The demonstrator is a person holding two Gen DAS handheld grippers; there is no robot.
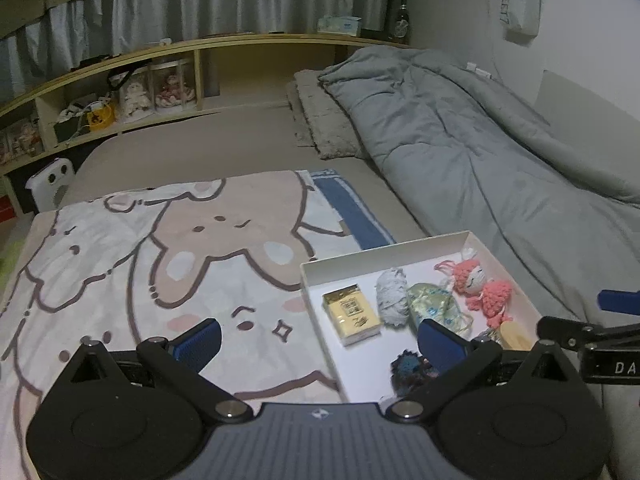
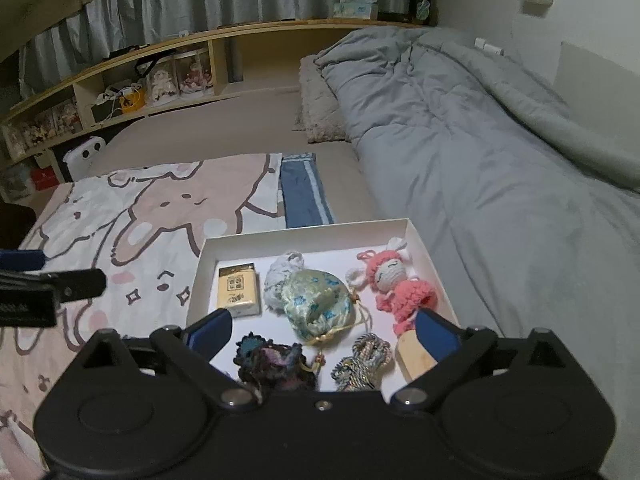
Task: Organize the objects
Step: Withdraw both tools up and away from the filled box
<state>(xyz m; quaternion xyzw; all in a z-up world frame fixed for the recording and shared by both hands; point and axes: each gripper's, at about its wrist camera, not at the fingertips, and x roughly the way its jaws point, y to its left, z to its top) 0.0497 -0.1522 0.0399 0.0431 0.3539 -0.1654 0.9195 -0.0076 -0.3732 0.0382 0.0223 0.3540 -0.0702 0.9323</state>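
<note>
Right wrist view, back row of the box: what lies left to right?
Yellow packet → grey yarn bundle → pink crochet doll, all inside the white box.

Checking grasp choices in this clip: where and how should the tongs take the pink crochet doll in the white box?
Grip the pink crochet doll across its narrow neck, between round head and body, coming from above with the right tongs, which are open nearby. It lies flat on the white box floor, with free space on both sides; the head likely looks too wide.
</note>
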